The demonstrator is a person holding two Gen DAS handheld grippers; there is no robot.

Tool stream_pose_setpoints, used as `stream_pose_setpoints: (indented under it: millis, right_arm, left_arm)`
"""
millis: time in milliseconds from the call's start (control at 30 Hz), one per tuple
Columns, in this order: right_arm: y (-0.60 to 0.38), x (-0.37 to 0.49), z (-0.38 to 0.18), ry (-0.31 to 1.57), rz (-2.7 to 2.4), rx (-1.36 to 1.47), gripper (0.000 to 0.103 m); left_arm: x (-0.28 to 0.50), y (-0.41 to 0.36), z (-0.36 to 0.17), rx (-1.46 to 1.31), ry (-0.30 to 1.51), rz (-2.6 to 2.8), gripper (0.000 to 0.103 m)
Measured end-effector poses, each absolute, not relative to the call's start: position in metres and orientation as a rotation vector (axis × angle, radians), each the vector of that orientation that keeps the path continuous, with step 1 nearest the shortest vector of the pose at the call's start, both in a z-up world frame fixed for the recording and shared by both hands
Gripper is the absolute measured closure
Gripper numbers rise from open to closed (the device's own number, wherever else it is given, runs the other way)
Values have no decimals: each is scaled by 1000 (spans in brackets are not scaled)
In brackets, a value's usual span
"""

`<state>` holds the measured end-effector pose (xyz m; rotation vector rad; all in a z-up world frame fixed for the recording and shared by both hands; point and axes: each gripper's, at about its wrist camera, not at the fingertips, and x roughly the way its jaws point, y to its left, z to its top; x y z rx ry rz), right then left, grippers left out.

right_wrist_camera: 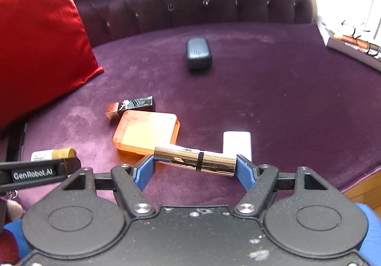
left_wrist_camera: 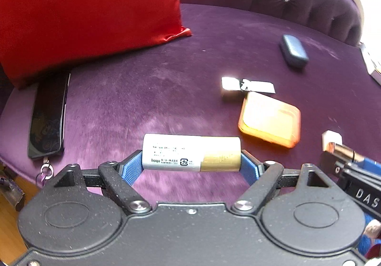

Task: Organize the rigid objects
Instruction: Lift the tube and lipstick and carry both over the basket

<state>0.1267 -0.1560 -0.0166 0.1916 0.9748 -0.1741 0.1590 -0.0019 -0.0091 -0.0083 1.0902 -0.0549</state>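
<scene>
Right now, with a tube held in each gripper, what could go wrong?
The left gripper holds the white-and-gold tube only by its ends, so it may slip out. The gold tube in the right gripper sits tilted and could pivot. Either might fall onto the orange case.

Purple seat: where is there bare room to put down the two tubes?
On the purple seat, bare velvet lies right of the dark case, toward the books, and between the red cushion, the phone and the orange box. It is crowded around that box, with the black-and-copper box and white block.
</scene>
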Motion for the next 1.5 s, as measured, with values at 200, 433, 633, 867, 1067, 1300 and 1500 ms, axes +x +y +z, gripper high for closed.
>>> stream_pose_setpoints:
  millis: [200, 433, 633, 867, 1067, 1300, 1500]
  right_arm:
    - [-166, 79, 6, 938, -126, 191, 30]
    - [-175, 16, 22, 896, -105, 209, 30]
    - [-178, -31, 29, 865, -102, 206, 30]
    - [-173, -69, 40, 809, -73, 165, 30]
    - [-174, -82, 37, 791, -39, 165, 30]
    - [-187, -74, 26, 832, -41, 259, 30]
    - [-183, -74, 25, 831, -35, 236, 30]
  left_arm:
    - [114, -21, 5, 32, 1082, -56, 24]
    - [60, -37, 12, 76, 1062, -75, 24]
    - [22, -44, 14, 95, 1046, -96, 24]
    - [-10, -44, 15, 89, 1028, -89, 24]
    - [-12, -45, 7, 82, 1047, -72, 24]
    - [-12, -44, 1, 82, 1064, -77, 24]
    - [-10, -43, -1, 68, 1079, -78, 24]
